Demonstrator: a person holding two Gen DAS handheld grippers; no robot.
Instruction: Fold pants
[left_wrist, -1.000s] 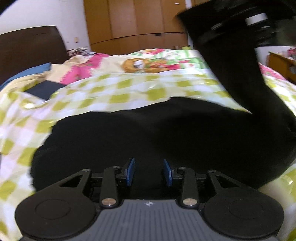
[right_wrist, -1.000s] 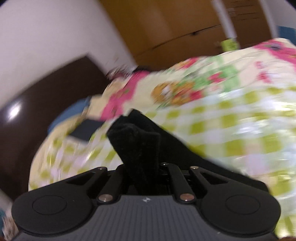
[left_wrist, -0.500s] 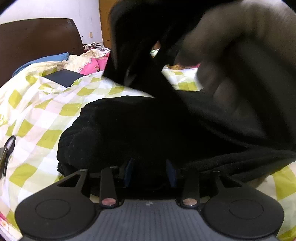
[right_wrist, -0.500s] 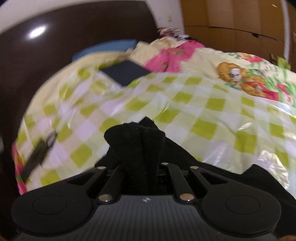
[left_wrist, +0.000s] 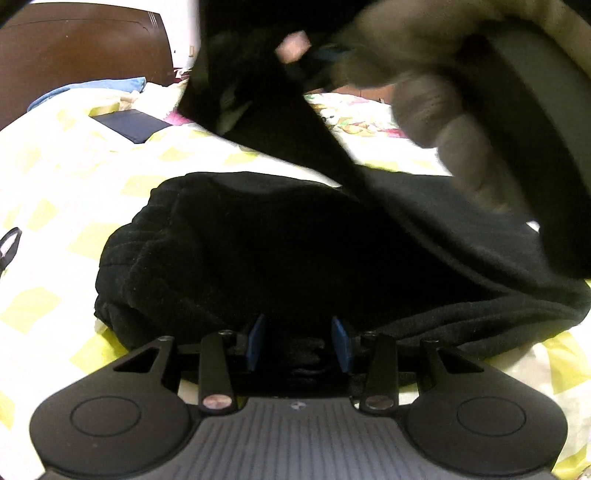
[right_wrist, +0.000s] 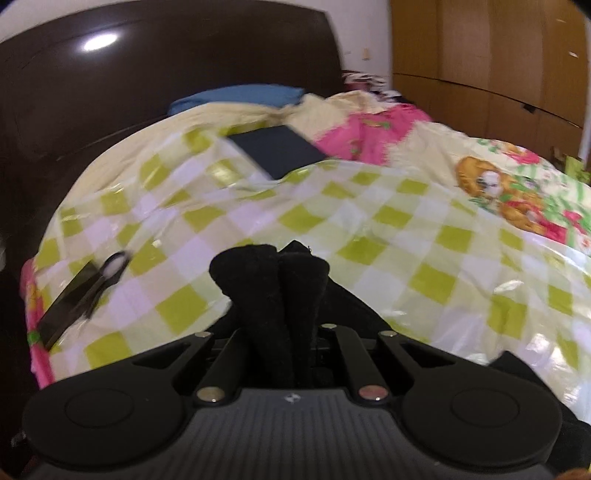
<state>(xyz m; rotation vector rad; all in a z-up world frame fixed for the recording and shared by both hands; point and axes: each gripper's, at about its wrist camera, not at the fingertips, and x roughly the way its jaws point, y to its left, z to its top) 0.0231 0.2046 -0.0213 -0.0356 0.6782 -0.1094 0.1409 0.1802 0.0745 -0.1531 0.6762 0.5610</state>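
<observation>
Black pants lie bunched on the green-checked bedspread. My left gripper is open, its blue pads at the near edge of the pants with cloth low between them. My right gripper is shut on a fold of the black pants and holds it above the bed. In the left wrist view the right gripper and the hand holding it pass overhead, and a lifted strip of pants hangs from it down to the pile.
A dark flat book or tablet lies on the bed near the blue pillow. A black strap-like object lies at the bed's left edge. A dark headboard and wooden wardrobe stand behind.
My right gripper has carried its fold of pants leftward over the pile, toward the headboard side. My left gripper has stayed at the pants' near edge, open.
</observation>
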